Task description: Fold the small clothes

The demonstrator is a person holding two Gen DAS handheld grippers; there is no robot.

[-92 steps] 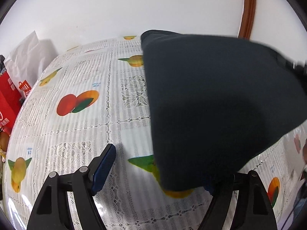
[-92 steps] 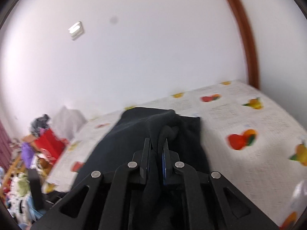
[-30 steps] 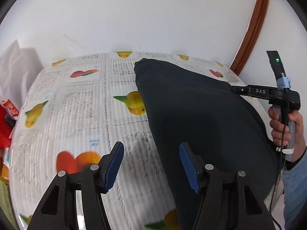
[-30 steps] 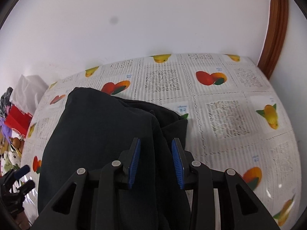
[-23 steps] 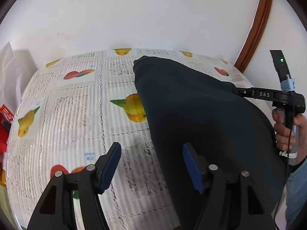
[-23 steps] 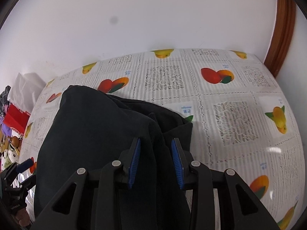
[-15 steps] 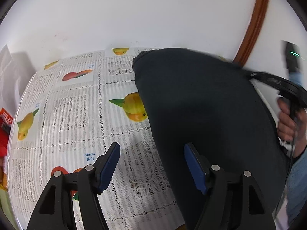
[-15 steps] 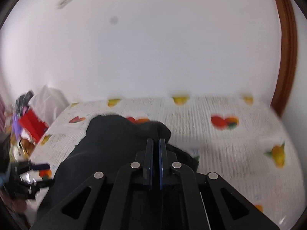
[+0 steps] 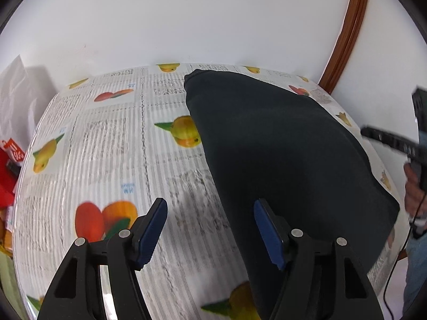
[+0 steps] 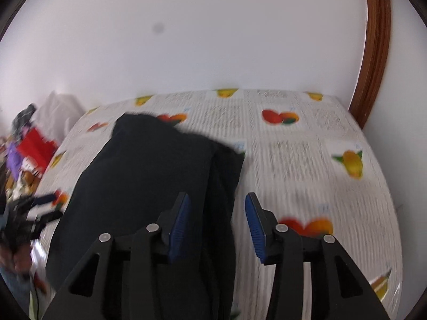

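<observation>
Left tongs (image 9: 210,229), black-framed with blue pads: parted wide and released, nothing gripped, jaws just eased slightly inward; left pad (image 9: 150,230) over bare cloth-covered surface, right pad (image 9: 267,233) just over the near left edge of the dark navy folded fabric garment (image 9: 280,146), contact not discernible. Right tongs (image 10: 217,218), same black and blue build: jaws just sprung apart from a closed state, now moderately parted and released; right edge of the dark navy folded fabric garment (image 10: 149,176) lying between and below the pads, not pinched. Seen too at the right edge of the left wrist view as a blurred black tool in a hand (image 9: 415,184). Underneath, a tabletop (image 9: 106,146) under a glossy white lace-patterned cover printed with mangoes and peaches, pushed against a plain white wall (image 9: 186,18) with a curved brown wooden trim (image 9: 344,32) at the right. At the left end, a white plastic bag (image 9: 16,101) and a red package (image 9: 8,160). Garment spread flat on the tabletop, stretching from the near edge towards the wall, right of the left tongs and left of the right tongs. Right wrist view motion-blurred.
</observation>
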